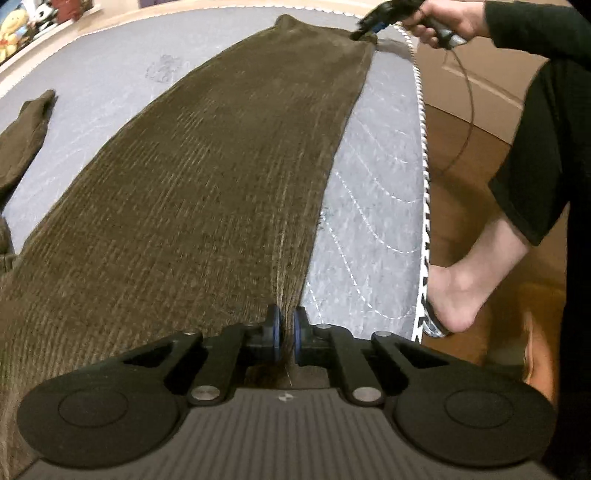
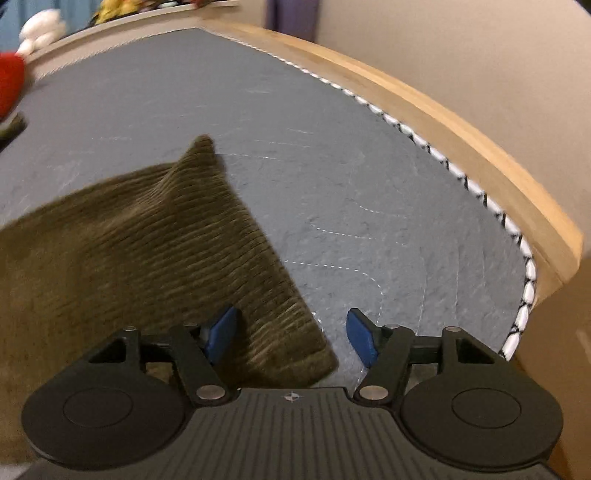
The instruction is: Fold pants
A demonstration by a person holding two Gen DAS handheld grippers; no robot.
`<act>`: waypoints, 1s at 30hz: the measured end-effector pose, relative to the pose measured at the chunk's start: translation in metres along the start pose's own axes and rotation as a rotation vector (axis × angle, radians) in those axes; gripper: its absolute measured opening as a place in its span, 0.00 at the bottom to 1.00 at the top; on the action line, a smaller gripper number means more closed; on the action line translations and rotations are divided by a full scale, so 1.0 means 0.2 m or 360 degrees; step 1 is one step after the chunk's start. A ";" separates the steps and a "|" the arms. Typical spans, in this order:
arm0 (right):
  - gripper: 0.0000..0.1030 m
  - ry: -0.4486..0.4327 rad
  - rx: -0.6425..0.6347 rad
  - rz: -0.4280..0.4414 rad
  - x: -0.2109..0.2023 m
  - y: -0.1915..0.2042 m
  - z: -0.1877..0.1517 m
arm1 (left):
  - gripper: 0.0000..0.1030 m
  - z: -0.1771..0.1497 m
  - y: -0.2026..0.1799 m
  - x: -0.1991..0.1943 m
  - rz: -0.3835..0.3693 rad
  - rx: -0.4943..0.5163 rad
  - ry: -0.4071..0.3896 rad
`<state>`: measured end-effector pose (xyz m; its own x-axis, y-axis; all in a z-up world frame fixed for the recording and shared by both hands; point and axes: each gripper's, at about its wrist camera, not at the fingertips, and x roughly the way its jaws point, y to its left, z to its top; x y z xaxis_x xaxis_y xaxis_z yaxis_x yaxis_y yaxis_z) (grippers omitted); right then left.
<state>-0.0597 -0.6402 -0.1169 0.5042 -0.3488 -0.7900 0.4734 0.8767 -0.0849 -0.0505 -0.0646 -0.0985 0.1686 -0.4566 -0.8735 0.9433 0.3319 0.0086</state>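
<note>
Olive-brown corduroy pants (image 1: 207,177) lie stretched lengthwise on a grey quilted mat (image 1: 373,192). My left gripper (image 1: 287,336) is shut on a pinched fold of the pants at their near end. My right gripper (image 1: 364,33) is at the far hem corner in the left wrist view. In the right wrist view my right gripper (image 2: 291,338) is open, its blue pads (image 2: 221,332) either side of the hem corner of the pants (image 2: 155,251), which lies loose between them. A second leg (image 1: 22,140) of the pants lies at the left.
The mat has a white stitched border (image 2: 480,195) on a wooden surface edge (image 2: 461,129). A person's bare foot (image 1: 461,295) and black-clad leg stand right of the mat. Stuffed toys (image 1: 14,29) sit beyond the far edge.
</note>
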 end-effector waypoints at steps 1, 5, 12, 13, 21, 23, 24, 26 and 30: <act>0.29 0.0002 -0.0022 -0.0050 -0.01 0.01 0.00 | 0.09 0.00 0.02 0.00 -0.0009 -0.0053 -0.0004; 0.23 0.0058 -0.0084 -0.0139 0.00 0.04 0.02 | 0.52 -0.01 0.09 -0.15 0.0028 -0.0267 -0.0111; 0.32 0.0025 -0.0181 -0.0360 -0.01 0.17 0.07 | 0.66 -0.38 0.56 -0.61 0.0519 -0.1072 -0.0335; 0.35 -0.0038 -0.0264 -0.0397 -0.03 0.22 0.07 | 0.67 -0.49 0.64 -0.66 0.0606 -0.1228 -0.0329; 0.56 -0.0522 -0.0707 0.0016 -0.34 0.77 0.07 | 0.77 -1.03 0.86 -0.74 0.0830 -0.1772 -0.0177; 0.56 -0.0584 -0.0800 0.0242 -0.43 0.94 0.02 | 0.77 -1.10 0.87 -0.74 0.0817 -0.1804 -0.0152; 0.56 -0.0602 -0.0851 0.0346 -0.47 1.03 -0.01 | 0.77 -1.12 0.87 -0.74 0.0805 -0.1811 -0.0145; 0.56 -0.0638 -0.0956 0.0579 -0.56 1.20 -0.09 | 0.77 -1.13 0.86 -0.71 0.0780 -0.1815 -0.0136; 0.57 -0.0568 -0.1068 0.0947 -0.70 1.51 -0.29 | 0.77 -1.16 0.84 -0.64 0.0744 -0.1783 -0.0130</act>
<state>-0.0292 -0.3085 -0.0670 0.7704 0.2309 -0.5943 -0.3864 0.9105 -0.1471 0.0211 0.2409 -0.0973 0.4817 -0.1395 -0.8652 0.0243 0.9890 -0.1459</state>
